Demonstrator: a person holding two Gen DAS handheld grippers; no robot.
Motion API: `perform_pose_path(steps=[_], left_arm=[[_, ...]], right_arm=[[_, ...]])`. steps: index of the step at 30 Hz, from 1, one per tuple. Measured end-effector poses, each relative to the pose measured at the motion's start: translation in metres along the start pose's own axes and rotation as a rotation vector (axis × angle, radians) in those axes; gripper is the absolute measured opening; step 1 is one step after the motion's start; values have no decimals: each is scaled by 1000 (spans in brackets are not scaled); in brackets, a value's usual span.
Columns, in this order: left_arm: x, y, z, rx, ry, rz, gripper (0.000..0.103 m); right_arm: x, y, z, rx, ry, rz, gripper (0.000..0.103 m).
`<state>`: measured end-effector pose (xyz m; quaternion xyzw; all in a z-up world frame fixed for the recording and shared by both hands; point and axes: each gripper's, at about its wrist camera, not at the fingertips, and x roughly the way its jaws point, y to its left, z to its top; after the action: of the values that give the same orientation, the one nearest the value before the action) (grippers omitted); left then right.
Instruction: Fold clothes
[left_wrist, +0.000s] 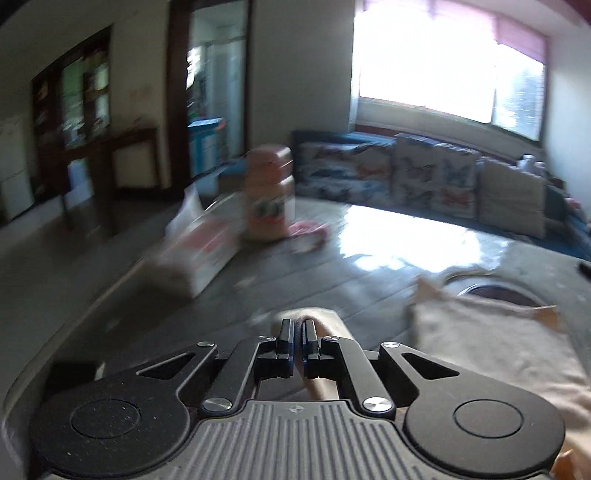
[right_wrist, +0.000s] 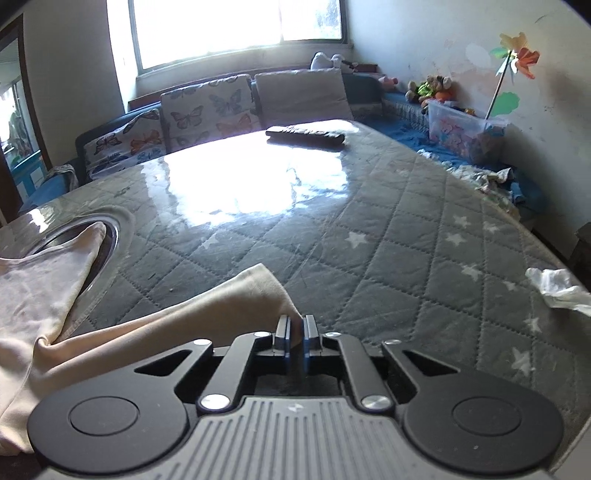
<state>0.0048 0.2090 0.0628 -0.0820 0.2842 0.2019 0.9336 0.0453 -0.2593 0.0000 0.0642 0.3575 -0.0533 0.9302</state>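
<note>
A pale beige garment lies at the near left of the grey quilted table cover. One part of it drapes over a round metal-rimmed opening in the table. My right gripper is shut on a corner of the garment that reaches in from the left. In the blurred left wrist view, my left gripper is shut on another fold of the same beige garment. Cloth shows just past and beneath its fingers.
A tissue box, a tall orange-labelled jar and a pink cloth stand at the table's far left. A dark remote lies at the far edge, crumpled white paper at the right. Butterfly cushions line a sofa behind.
</note>
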Motion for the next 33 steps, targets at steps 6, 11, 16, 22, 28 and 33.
perform_pose_path(steps=[6,11,16,22,28,33], left_arm=[[11,36,-30,-6,103,96,8],[8,48,-35,0,112,147,12],[-4,29,-23,34,70,106,25],[-15,-23,-23,143,54,-76,25],[-18,-79,-36,261,105,-275,26],[-33,-112,-49,363,119,-410,44]], right_arm=[[4,-3,-2,-10,28,-34,5],[-1,1,2,-37,23,-61,19],[-13,18,10,-87,-6,-14,23],[-7,68,12,-214,16,148,38],[16,104,5,-292,62,215,42],[17,113,-2,-354,81,212,45]])
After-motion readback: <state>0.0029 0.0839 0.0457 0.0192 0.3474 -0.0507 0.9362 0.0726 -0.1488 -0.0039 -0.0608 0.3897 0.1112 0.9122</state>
